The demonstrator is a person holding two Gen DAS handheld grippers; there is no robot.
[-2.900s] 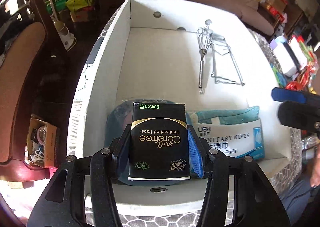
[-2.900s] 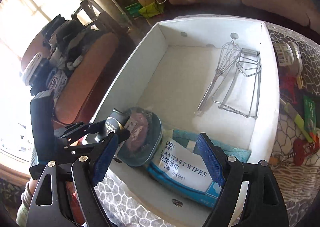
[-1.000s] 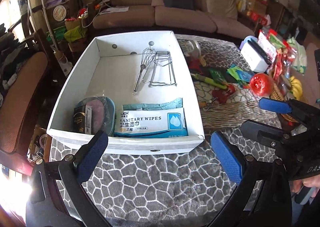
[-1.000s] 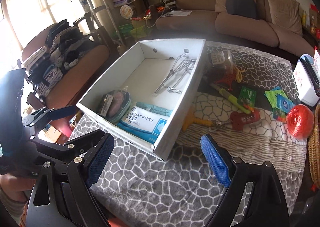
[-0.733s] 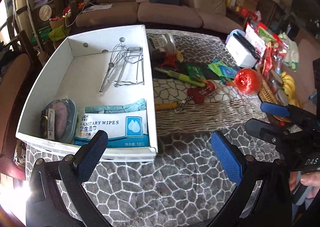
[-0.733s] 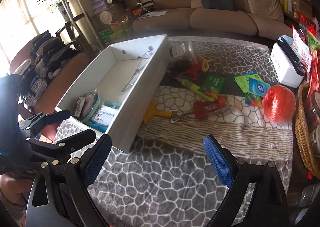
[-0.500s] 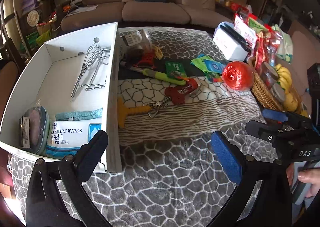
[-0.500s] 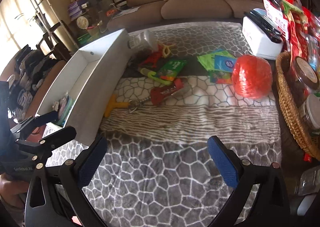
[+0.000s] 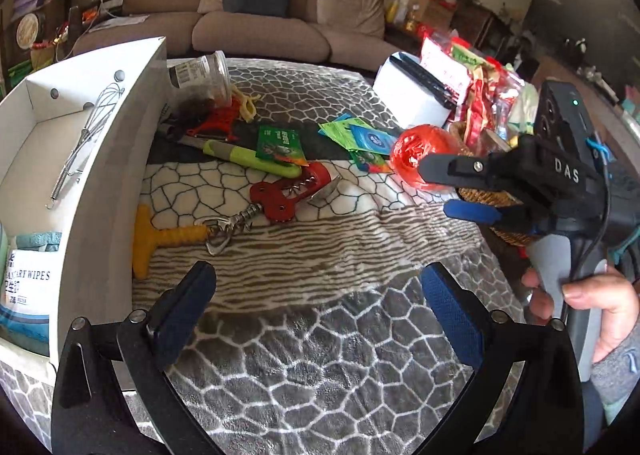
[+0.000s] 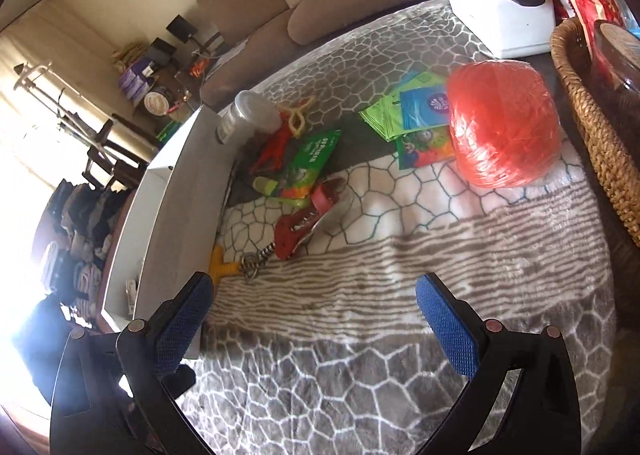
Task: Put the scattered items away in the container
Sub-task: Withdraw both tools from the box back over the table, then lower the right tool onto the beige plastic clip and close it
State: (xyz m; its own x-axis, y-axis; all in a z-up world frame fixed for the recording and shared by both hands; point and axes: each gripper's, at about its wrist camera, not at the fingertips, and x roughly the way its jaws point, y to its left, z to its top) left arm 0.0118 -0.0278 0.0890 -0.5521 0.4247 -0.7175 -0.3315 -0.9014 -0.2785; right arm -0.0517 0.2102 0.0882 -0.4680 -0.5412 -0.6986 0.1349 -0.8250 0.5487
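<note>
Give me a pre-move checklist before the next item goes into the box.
1. Left gripper empty, jaws apart: ok.
2. Right gripper empty, jaws apart: ok.
3. Items left outside the white box: not ok; the yellow-handled tool, red corkscrew, green-handled peeler, packets and red ball lie on the blanket.
4. Free floor in the box beside the whisk: ok.
5. Yellow-handled tool lying free: cannot tell; a metal clip overlaps its end.
6. Grippers clear of each other: ok.
</note>
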